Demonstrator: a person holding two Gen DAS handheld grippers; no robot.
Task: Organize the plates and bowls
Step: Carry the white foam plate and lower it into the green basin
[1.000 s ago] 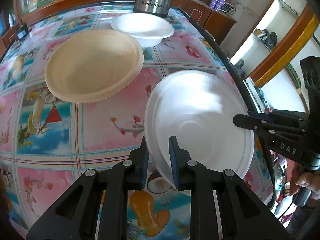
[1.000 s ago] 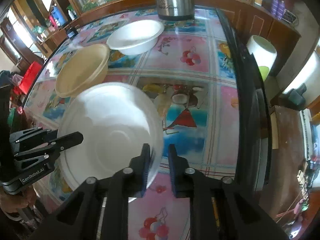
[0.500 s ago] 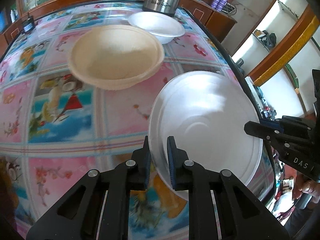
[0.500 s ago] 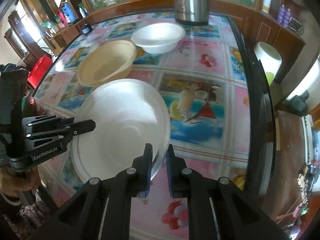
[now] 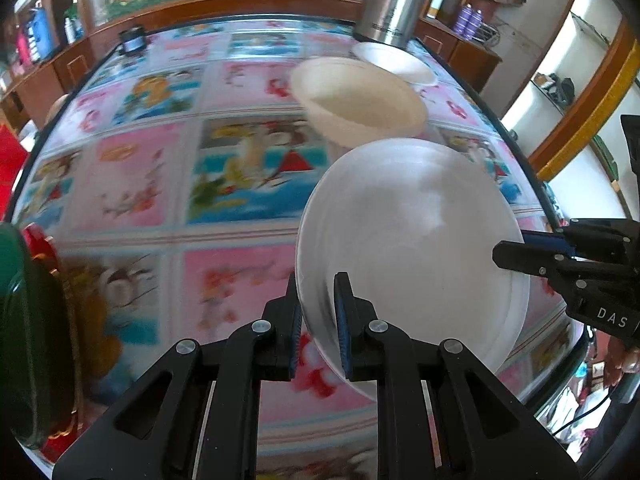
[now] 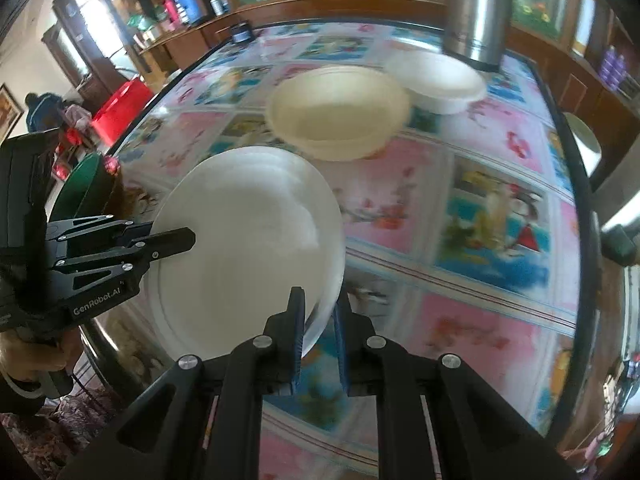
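White plate (image 5: 412, 240) blurred, near rim hidden.

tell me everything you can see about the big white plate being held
The white plate is round, plain and matte, foam-like, with a shallow well, faint concentric rings and a raised rim. It is lifted off the table, tilted. The left tongs pinch its rim on one side, the right tongs clamp the opposite edge. Nothing lies on it.

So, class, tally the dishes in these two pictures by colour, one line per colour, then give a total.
White: 2, the plate held by both grippers and the white bowl near the steel flask.
Beige: 1, the beige bowl.
Total: 3.
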